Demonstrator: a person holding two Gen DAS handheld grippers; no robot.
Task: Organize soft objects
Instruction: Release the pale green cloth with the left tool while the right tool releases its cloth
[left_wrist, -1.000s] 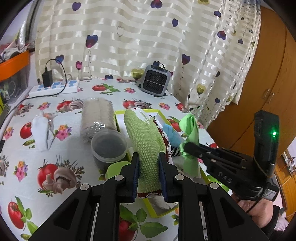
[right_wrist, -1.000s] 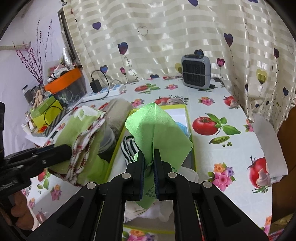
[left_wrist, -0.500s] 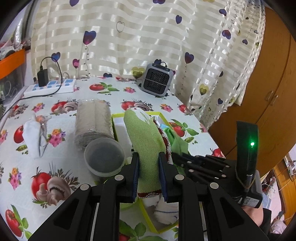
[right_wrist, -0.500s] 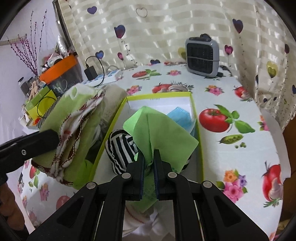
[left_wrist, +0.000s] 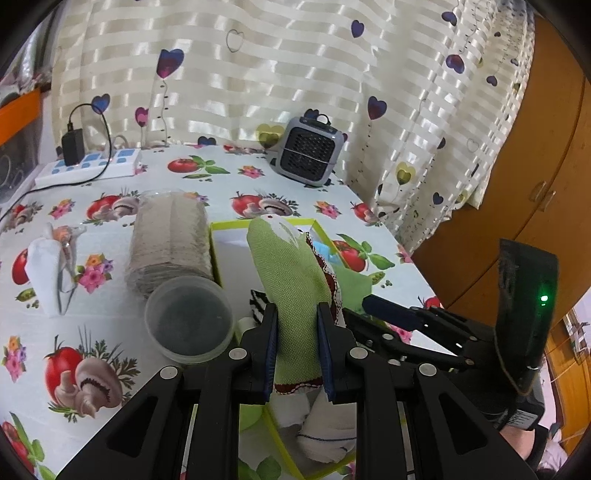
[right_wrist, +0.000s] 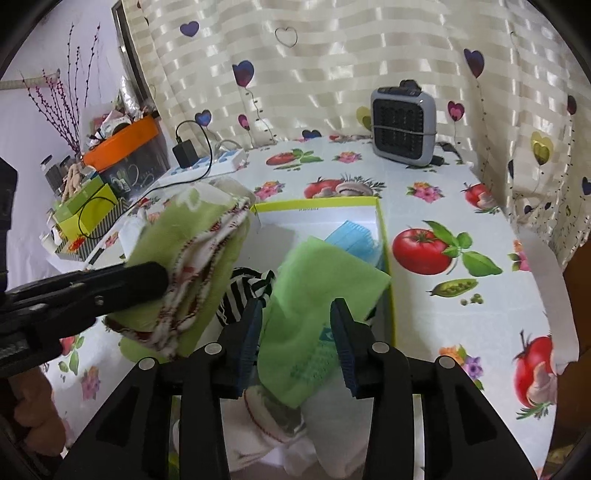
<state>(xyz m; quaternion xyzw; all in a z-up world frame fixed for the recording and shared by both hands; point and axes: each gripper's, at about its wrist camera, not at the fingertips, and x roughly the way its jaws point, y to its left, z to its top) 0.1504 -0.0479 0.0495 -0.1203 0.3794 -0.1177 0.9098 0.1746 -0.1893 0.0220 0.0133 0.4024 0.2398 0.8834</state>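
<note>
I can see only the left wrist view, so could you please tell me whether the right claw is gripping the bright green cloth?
Observer: No. The right claw has just been opening, and the green cloth lies loose between its pads, on the things in the yellow-rimmed box.
Operator: Thank you. What lies beyond the cloth in the box?
Observer: A blue pleated mask, towards the far right corner.
Operator: Is anything printed on the cloth?
Observer: Yes, there is dark green print on its near end, too small to read.
</note>
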